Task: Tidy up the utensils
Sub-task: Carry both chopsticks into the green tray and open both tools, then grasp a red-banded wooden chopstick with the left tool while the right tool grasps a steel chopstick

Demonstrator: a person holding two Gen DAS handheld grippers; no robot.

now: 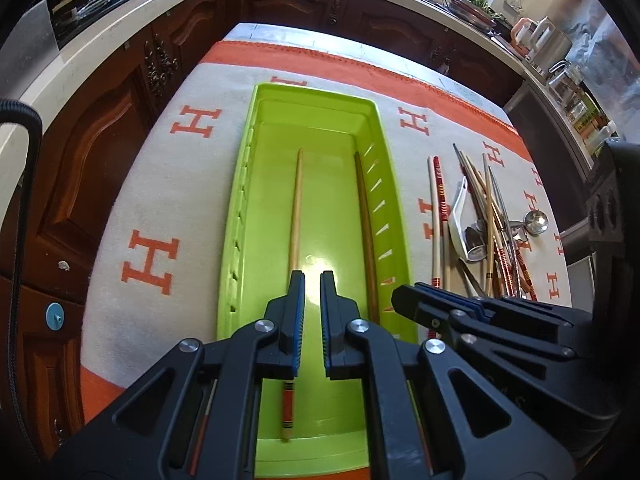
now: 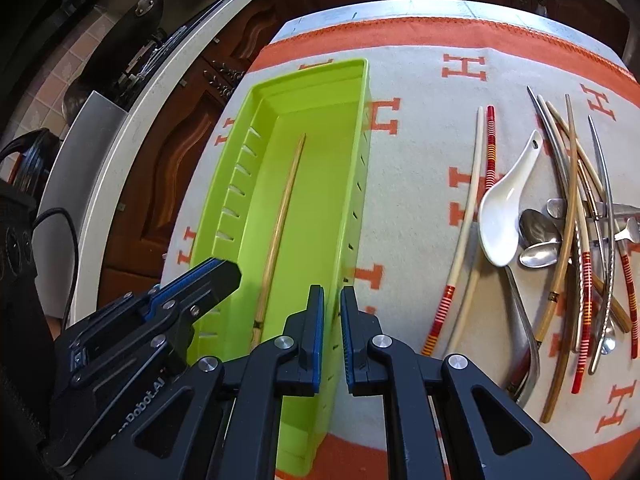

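Green tray (image 1: 256, 208) lying lengthwise on the table, long axis running away from both cameras. Inside, pale chopstick (image 1: 296, 208) and dark chopstick (image 1: 366, 216) parallel to its walls, thin tips far. Left claw (image 1: 312, 280) clenched, empty, above tray. Right claw (image 2: 332, 294) clenched, empty, over tray wall. Dark chopstick only in left view; utensil pile (image 2: 568, 220) clearer in right.

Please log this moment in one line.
green plastic tray: pale wooden chopstick, dark wooden chopstick inside; left hand-held gripper: shut, empty; right hand-held gripper: shut, empty
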